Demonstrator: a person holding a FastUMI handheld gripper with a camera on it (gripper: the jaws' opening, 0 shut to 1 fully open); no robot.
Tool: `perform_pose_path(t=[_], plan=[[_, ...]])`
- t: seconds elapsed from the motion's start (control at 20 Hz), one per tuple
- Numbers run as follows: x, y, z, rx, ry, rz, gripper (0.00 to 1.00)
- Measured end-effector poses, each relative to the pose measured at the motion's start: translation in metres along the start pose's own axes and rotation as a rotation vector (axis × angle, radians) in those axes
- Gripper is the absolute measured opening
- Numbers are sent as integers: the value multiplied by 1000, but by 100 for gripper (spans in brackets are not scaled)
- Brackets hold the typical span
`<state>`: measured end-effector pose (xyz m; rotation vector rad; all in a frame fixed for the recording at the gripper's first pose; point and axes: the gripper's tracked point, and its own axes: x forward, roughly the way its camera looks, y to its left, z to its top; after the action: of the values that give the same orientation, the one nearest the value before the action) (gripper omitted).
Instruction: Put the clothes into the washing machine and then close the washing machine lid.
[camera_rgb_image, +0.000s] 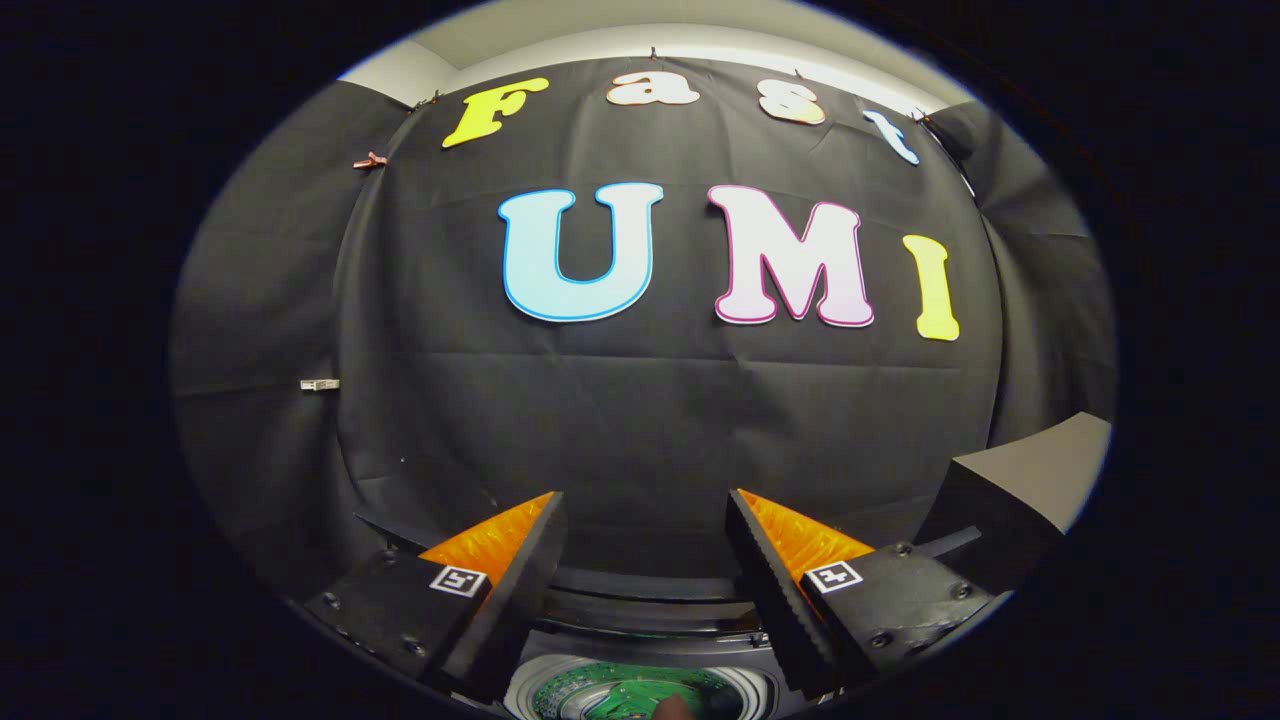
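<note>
Green clothes (640, 695) lie in the washer (640, 640) drum, directly below and between the fingers, so loading looks done. No long axis shows in the bunched cloth. The gripper (645, 530) hangs above the opening with its fingers spread apart and empty, pointing at the booth wall. A grey slab, probably the raised lid (1030, 480), stands to the right, beyond the right finger; closing calls for a reach that way.

The gripper (645, 505) is held level, pointing straight ahead, with its two fingers (520, 575) spread wide apart, their tips parted and nothing gripped or pressed between the inner faces of the pads
</note>
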<state>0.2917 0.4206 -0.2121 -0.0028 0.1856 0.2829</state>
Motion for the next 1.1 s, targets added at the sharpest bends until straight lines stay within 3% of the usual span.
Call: perform_pose_path(t=[0.4,0.7,1.1], plan=[[-39,4,-18,3,-33,-19,99],[-81,10,-63,67,23,10,99],[-102,10,-84,37,70,41,99]])
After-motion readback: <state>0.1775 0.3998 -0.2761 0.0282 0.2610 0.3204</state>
